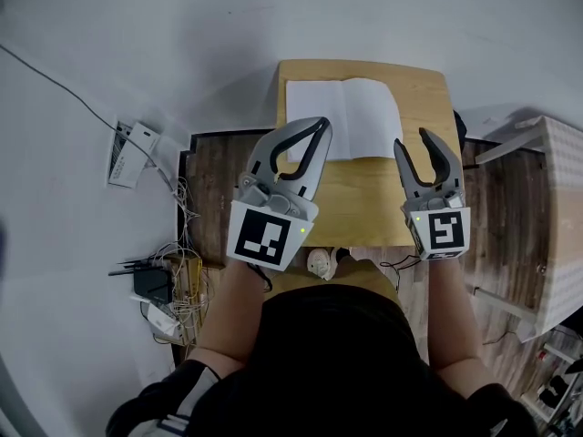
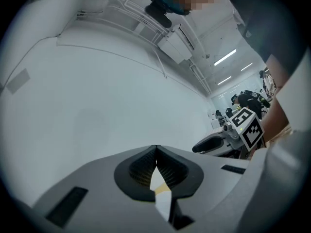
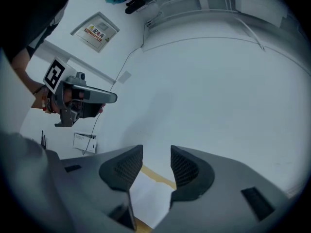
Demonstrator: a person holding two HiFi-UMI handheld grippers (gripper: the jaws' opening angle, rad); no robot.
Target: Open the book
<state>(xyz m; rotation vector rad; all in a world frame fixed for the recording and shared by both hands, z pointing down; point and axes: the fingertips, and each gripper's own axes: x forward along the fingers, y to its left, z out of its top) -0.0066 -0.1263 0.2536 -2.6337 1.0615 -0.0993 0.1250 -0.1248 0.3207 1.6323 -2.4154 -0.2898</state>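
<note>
The book [image 1: 351, 107] lies open on the small wooden table [image 1: 364, 209], white pages up, at the table's far side. My left gripper [image 1: 321, 126] is held above the book's left page, shut, with nothing between its tips. To the right, my right gripper [image 1: 413, 140] hovers over the bare wood just right of the book, open and empty. In the left gripper view the left gripper [image 2: 155, 150] has its pads meeting, and a sliver of the book [image 2: 161, 187] shows below them. In the right gripper view the right gripper [image 3: 156, 155] stands apart over the book [image 3: 150, 194].
A white wall rises behind the table. On the floor at the left lie a white box [image 1: 132, 153] and a tangle of cables and devices [image 1: 164, 285]. A pale table [image 1: 557, 209] stands at the right. The person's shoe [image 1: 319, 262] shows under the near edge.
</note>
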